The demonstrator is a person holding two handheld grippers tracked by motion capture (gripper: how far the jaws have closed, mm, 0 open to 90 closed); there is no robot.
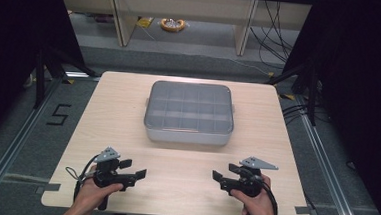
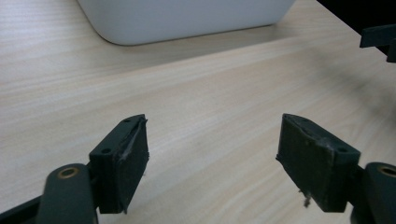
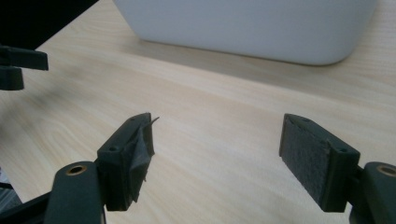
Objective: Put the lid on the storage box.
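While my left claw [image 1: 133, 169] and right claw [image 1: 223, 174] hang open and empty near the desk [image 1: 113, 113] edge, the lidded divider box [image 1: 188, 112] beyond them looks rigid, light, slick; I'd grip its short ends.

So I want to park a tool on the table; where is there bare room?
Bare wood lies between the divided box and both hand-held grippers, left and right, and on either side of the box. Nothing crowds the table.

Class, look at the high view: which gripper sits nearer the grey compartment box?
Neither clearly: the left gripper sits near-left of the grey compartment box, the right gripper near-right, about equally far.
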